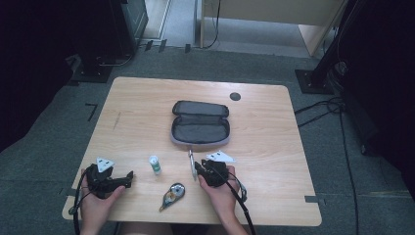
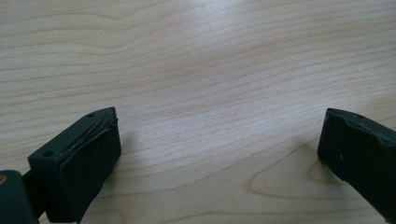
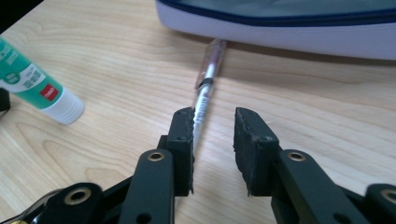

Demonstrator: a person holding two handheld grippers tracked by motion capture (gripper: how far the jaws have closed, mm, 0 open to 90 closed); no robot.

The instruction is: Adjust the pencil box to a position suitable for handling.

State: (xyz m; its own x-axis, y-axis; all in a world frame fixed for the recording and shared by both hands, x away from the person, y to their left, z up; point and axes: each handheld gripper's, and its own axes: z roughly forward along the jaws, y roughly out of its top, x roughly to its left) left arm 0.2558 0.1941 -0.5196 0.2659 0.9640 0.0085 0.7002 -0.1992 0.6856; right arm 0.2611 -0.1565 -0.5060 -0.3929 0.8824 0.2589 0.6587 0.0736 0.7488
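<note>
An open grey pencil case (image 1: 199, 122) lies at the middle of the wooden table (image 1: 147, 98). In front of it a slim pen (image 1: 191, 164) rests on the wood, pointing toward the case. My right gripper (image 1: 196, 169) is low over the pen's near end. In the right gripper view its jaws (image 3: 214, 116) stand a little apart. The pen (image 3: 206, 84) runs between them, right beside the left one, while the right pad is off it. The pencil case (image 3: 280, 32) crosses the top of that view. My left gripper (image 1: 128, 177) rests near the table's front left, and its jaws (image 2: 219, 123) are wide open over bare wood.
A green-and-white glue stick (image 1: 155, 164) (image 3: 37, 88) lies left of the pen. Near the front edge between the hands sits a correction tape dispenser (image 1: 172, 194). A round black grommet (image 1: 235, 96) is set in the table's back right. Dark stands and cables surround the table.
</note>
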